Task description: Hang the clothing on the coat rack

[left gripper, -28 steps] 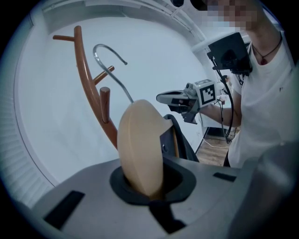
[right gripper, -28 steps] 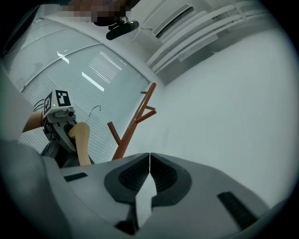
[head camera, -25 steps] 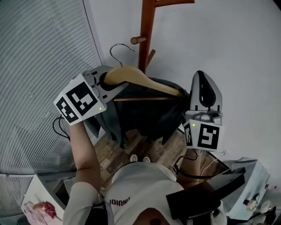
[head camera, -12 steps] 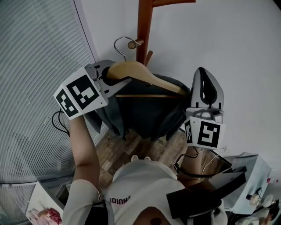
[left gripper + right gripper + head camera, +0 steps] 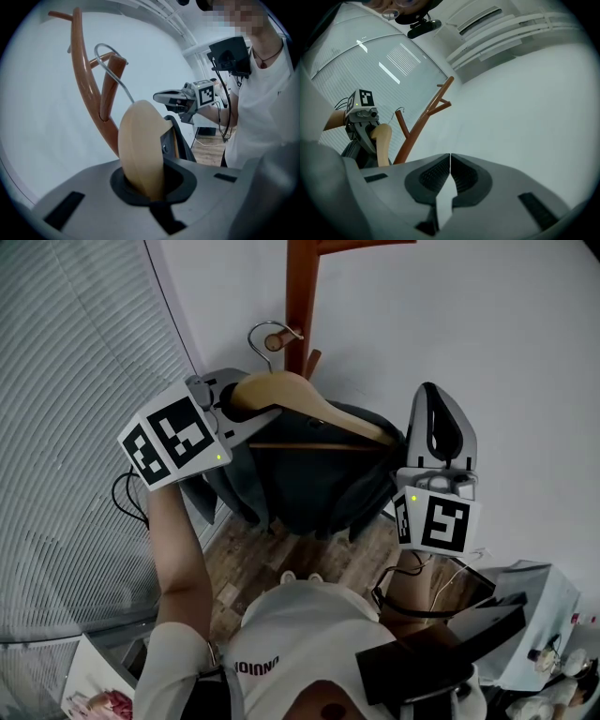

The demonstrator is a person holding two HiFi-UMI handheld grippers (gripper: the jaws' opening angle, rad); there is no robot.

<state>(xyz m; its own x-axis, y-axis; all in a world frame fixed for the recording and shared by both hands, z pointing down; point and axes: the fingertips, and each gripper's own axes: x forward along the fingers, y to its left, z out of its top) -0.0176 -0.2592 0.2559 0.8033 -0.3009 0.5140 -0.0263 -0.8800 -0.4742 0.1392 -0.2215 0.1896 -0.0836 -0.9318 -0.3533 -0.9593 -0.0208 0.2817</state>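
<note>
Clamping the pale wooden hanger [image 5: 314,411] carrying the dark jacket [image 5: 319,486], your left gripper [image 5: 230,409] has moved the wire hook [image 5: 258,334] around the red-brown rack peg [image 5: 284,336]. Your right gripper [image 5: 437,432] is closed and empty; letting go looks next.

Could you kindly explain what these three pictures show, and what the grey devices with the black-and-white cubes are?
No robot here: a person holds a hand-held gripper in each hand. One picture comes from a camera on the person's head, looking down; the other two from cameras riding on each gripper. The left hand-held gripper is shut on the end of a wooden hanger carrying a dark garment, with its wire hook at a peg of the brown coat rack. The right hand-held gripper is shut with nothing in it, raised beside the garment.
</note>
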